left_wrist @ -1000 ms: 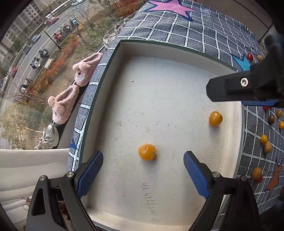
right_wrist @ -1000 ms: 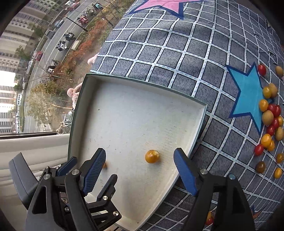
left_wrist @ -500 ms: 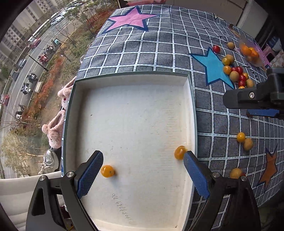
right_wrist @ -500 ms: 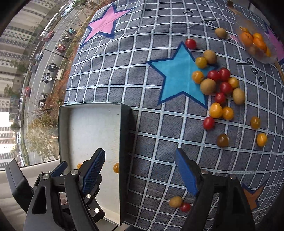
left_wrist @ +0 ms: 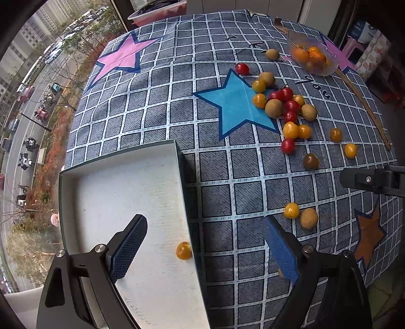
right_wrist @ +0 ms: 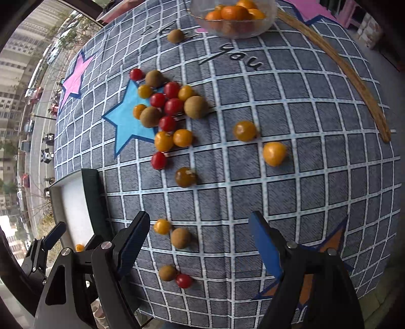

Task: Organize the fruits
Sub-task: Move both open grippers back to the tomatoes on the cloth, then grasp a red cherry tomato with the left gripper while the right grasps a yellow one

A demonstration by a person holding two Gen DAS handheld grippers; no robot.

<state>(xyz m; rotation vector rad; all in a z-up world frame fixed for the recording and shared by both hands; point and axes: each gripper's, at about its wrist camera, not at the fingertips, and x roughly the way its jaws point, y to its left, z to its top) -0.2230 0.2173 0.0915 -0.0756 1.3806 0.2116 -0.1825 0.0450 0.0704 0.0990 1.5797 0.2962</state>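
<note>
A shallow white box [left_wrist: 121, 182] sits at the table's left edge, with a yellow tomato [left_wrist: 184, 250] inside against its right wall. The box also shows in the right wrist view [right_wrist: 73, 202]. My left gripper [left_wrist: 205, 249] is open and empty over the box's right wall. My right gripper [right_wrist: 200, 244] is open and empty above a yellow tomato [right_wrist: 162, 226] and a brown longan [right_wrist: 180, 238]. A heap of red and yellow tomatoes and longans [right_wrist: 167, 111] lies by the blue star; it shows in the left wrist view too [left_wrist: 283, 106].
A glass bowl of orange fruit [right_wrist: 233, 15] stands at the far side. A wooden stick [right_wrist: 349, 78] lies at the right. Loose tomatoes [right_wrist: 274, 153] are scattered on the checked cloth [right_wrist: 291, 202]. The table edge and a window drop lie left.
Both grippers have swung right, away from the box and towards the scattered fruit. The box has slid to the left of both views. Both stay open.
</note>
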